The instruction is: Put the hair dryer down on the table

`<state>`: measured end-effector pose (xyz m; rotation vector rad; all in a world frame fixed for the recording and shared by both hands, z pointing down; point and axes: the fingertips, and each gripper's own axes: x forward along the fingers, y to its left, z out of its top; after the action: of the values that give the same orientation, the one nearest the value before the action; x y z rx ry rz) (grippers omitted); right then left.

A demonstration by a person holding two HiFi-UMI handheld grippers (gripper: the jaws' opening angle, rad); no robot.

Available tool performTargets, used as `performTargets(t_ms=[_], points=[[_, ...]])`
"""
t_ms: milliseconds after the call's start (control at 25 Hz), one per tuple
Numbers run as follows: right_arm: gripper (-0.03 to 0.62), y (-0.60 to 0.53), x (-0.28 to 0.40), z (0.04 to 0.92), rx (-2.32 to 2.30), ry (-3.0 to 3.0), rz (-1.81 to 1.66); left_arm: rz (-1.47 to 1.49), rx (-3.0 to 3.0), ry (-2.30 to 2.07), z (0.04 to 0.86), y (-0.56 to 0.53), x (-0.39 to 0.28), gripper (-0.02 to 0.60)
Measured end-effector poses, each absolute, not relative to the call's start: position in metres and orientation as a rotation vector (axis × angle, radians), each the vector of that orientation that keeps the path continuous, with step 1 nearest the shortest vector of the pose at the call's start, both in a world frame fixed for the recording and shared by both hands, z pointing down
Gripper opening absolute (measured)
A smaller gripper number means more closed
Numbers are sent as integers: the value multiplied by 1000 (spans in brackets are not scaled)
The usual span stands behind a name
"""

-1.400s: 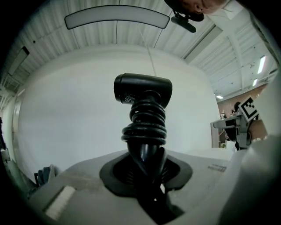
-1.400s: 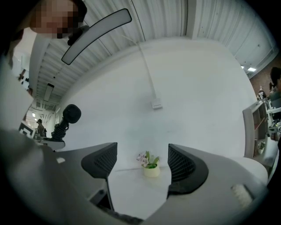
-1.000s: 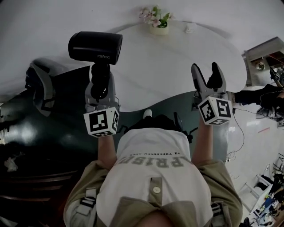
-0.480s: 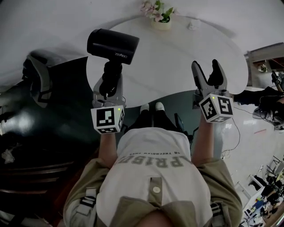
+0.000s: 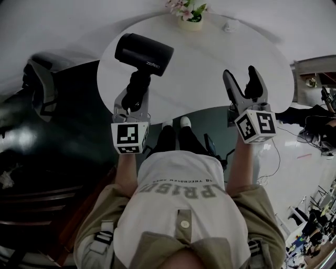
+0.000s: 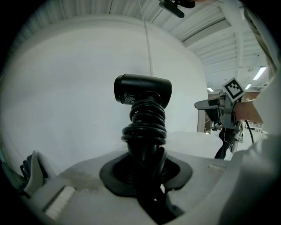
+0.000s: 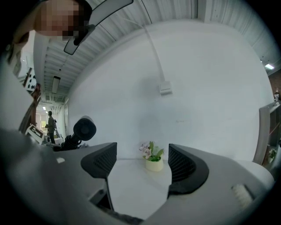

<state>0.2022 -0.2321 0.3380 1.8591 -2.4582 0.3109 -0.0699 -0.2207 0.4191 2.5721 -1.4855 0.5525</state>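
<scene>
A black hair dryer (image 5: 144, 53) is held upright over the left part of the round white table (image 5: 210, 68), its barrel above the tabletop. My left gripper (image 5: 134, 94) is shut on its handle, around which the black cord is coiled (image 6: 145, 123). In the left gripper view the dryer's body (image 6: 142, 89) stands straight ahead, seen against the white wall. My right gripper (image 5: 244, 86) is open over the table's near right edge, with nothing between its jaws. From the right gripper view the dryer (image 7: 84, 129) shows at the left.
A small white pot of pink flowers (image 5: 189, 13) stands at the table's far edge, also in the right gripper view (image 7: 153, 157). A dark chair (image 5: 39, 89) is at the left. Cables lie on the floor at the right (image 5: 281, 152). A person stands far off down a corridor (image 7: 51, 125).
My left gripper has carried the hair dryer to the right and forward, from beside the table's left edge to over the tabletop, and lower. The right gripper has shifted only slightly.
</scene>
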Motion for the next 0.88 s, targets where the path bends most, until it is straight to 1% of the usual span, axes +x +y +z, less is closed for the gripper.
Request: performTargets(t_ms=[440, 880], points=[[359, -241, 173, 363, 1677, -2441, 275, 680, 2528, -1372, 466, -214, -63, 110], [378, -248, 138, 387, 1438, -2460, 268, 791, 2478, -1316, 499, -211, -58, 110]])
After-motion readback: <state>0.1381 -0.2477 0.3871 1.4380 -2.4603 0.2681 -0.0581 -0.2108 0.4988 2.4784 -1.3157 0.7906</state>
